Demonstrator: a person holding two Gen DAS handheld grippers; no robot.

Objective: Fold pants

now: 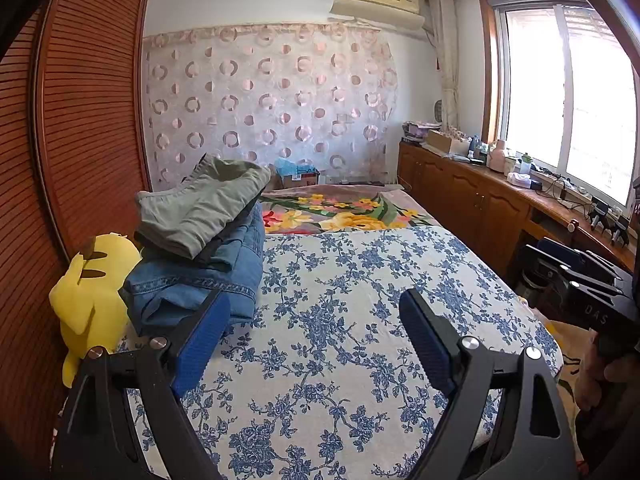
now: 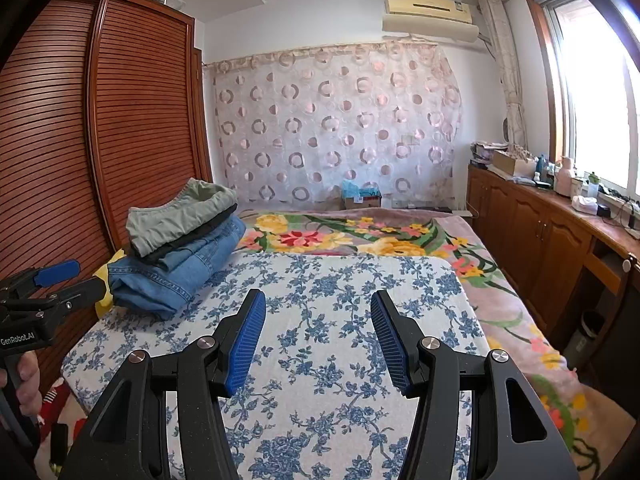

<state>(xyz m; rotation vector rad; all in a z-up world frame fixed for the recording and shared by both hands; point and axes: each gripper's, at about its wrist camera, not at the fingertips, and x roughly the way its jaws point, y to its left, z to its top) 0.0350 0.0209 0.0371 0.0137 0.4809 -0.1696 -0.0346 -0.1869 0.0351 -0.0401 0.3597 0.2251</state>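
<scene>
Both my tools hang above the bed with nothing between their pads: my left gripper (image 1: pixel 316 320) is spread wide over the blue-flowered quilt (image 1: pixel 340 288), and my right gripper (image 2: pixel 318 324) is likewise parted over the same quilt. Off to my left, at the quilt's edge, the pants sit in a folded stack: blue jeans (image 2: pixel 176 268) at the bottom, a dark pair (image 2: pixel 196 232) between, and grey-green pants (image 2: pixel 180 216) on top. A yellow plush toy (image 1: pixel 92 292) is wedged just beside the stack, against the slatted wooden wardrobe (image 2: pixel 60 140). Beyond the quilt lies a blanket with bright flowers (image 2: pixel 340 236), then a cardboard box (image 2: pixel 362 200) before the circle-patterned curtain (image 2: pixel 332 120), with an air conditioner (image 2: pixel 430 16) high on the wall.
</scene>
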